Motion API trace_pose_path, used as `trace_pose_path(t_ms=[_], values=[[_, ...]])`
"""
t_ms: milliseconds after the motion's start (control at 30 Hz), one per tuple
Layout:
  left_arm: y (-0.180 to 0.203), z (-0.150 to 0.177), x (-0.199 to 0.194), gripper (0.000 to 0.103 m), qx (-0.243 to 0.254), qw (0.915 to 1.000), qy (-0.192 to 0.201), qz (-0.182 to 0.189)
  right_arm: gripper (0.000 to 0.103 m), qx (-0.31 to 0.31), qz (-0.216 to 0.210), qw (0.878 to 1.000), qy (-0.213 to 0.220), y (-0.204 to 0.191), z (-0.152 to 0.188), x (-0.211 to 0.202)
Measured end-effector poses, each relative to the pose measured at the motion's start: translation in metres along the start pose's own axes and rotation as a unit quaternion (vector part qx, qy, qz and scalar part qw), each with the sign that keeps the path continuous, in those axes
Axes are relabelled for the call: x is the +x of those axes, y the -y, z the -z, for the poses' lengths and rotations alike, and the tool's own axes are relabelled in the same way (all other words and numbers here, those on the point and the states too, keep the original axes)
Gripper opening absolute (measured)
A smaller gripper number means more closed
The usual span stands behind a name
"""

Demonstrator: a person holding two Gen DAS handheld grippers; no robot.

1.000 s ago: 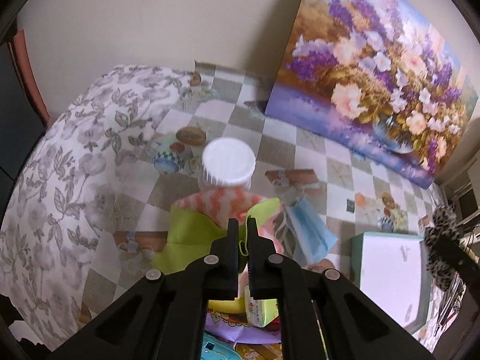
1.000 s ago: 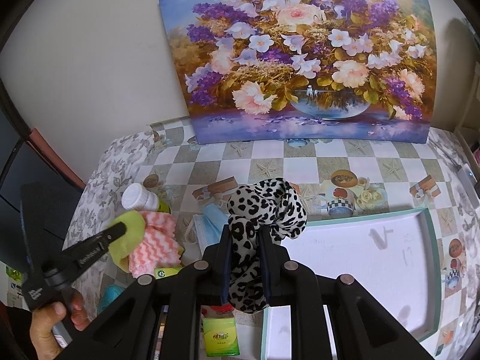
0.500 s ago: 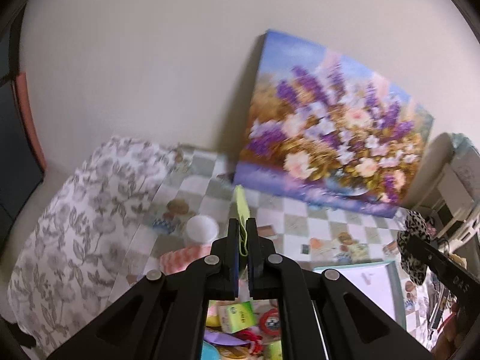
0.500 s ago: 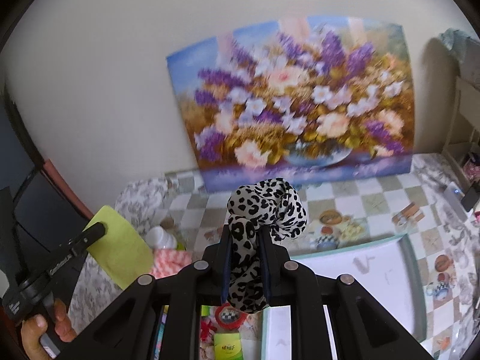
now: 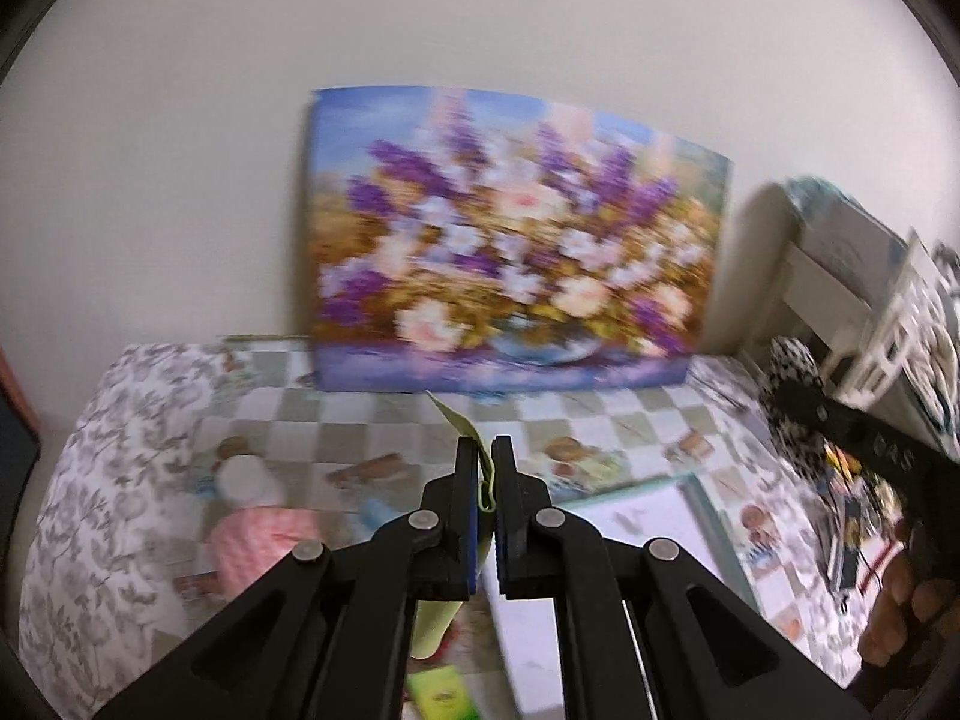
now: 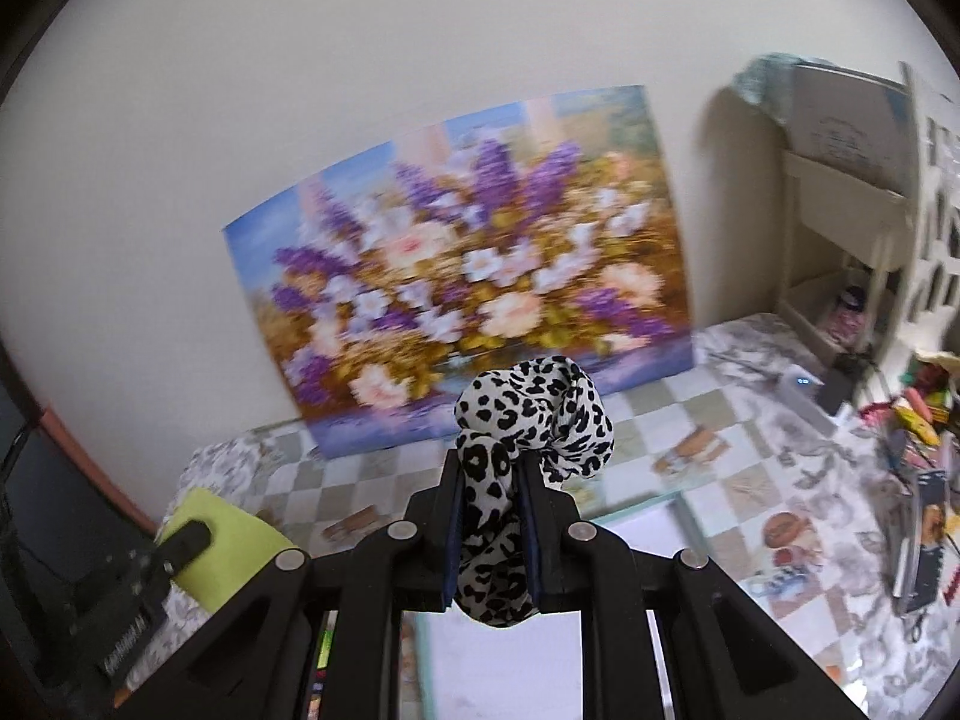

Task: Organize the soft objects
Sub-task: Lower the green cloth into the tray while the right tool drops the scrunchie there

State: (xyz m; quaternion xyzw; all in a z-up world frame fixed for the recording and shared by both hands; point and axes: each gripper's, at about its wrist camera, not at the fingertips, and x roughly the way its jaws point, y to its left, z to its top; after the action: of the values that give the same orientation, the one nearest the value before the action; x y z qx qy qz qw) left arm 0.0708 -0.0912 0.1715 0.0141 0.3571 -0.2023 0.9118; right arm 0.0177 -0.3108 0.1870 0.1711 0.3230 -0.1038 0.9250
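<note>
My left gripper [image 5: 483,450] is shut on a thin yellow-green cloth [image 5: 459,423], held well above the table; in the right wrist view the cloth [image 6: 234,546] hangs flat from that gripper [image 6: 189,534] at lower left. My right gripper [image 6: 489,462] is shut on a bunched black-and-white leopard-print fabric [image 6: 534,414], also raised; in the left wrist view it [image 5: 792,360] shows at the right edge. A pink-and-white wavy cloth [image 5: 264,540] and a light blue face mask [image 5: 375,510] lie on the checked tablecloth below.
A white tray with a teal rim [image 5: 690,492] lies on the table below the grippers. A white-capped bottle [image 5: 243,474] stands by the pink cloth. A flower painting [image 5: 510,252] leans on the wall. A white shelf [image 6: 840,228] and cluttered items [image 6: 918,420] stand at right.
Both grippers have risen away from the table and tilted up. The yellow-green cloth came off the pile by the bottle. The leopard fabric stayed in the right gripper.
</note>
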Motion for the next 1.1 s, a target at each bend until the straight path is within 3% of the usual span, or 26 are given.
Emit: trace_pose_path(t_ms=[200,367,567,733,1100], values=[[0.057,0.007,0.018,0.004,0.048,0.9980,-0.023,0.034,0.017,0.015,0.027,1.000,0.006,0.034,-0.005,-0.008],[0.084,0.019,0.041,0.004,0.060,0.9955,-0.053,0.050,0.017,0.026,0.048,0.998,-0.008,0.059,-0.003,0.000],[0.098,0.043,0.088,0.004,0.067,0.9900,-0.116,0.045,0.018,0.033,0.071,0.993,-0.088,0.079,0.018,0.054],[0.094,0.067,0.129,0.004,0.058,0.9830,-0.172,0.030,0.019,0.052,0.082,0.982,-0.165,0.095,0.050,0.107],[0.078,0.098,0.173,0.004,0.040,0.9711,-0.235,0.006,0.021,0.066,0.090,0.960,-0.257,0.108,0.098,0.165]])
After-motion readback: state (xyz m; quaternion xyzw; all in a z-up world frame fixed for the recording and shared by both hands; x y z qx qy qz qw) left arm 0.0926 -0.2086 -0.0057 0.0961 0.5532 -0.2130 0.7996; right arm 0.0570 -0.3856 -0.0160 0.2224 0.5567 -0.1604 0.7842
